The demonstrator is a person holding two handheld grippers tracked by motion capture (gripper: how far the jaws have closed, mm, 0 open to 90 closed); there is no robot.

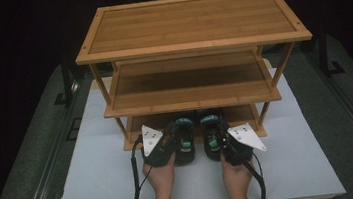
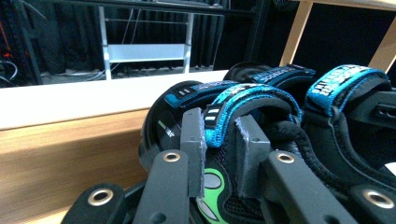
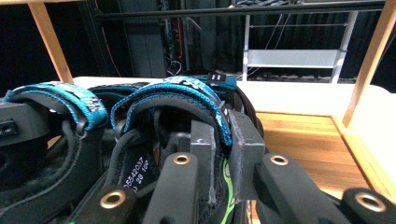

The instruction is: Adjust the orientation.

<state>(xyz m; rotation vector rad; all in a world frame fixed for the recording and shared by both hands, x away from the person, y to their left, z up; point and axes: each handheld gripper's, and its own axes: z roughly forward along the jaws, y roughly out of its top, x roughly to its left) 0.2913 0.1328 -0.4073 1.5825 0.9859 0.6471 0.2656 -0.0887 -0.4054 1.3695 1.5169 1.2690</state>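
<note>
Standing on the white worktop [image 1: 99,189], your wooden shoe rack [image 1: 192,47] has three tiers; the top and middle ones carry nothing, while the bottom shelf [image 3: 299,140] takes the toes of two black sandals with blue straps, side by side at its front edge.

Your left hand [image 1: 162,176] comes in from the near edge, forearm pointing straight at the rack, with the left hand-held gripper [image 2: 219,154] level and aimed into the lowest tier. Its jaws are pressed in on the blue heel strap of the left sandal [image 1: 183,141]: in the left gripper view the strap runs between the two grey pads. That sandal's green footbed patch shows just below the pads, and its toe lies over the wooden shelf.

Your right hand [image 1: 236,173] mirrors the left, just beside it. The right hand-held gripper [image 3: 222,154] likewise pinches the blue-edged strap of the right sandal [image 1: 212,138], the pads clamped on either side of it. The two sandals sit near each other; I cannot tell whether they touch.
</note>
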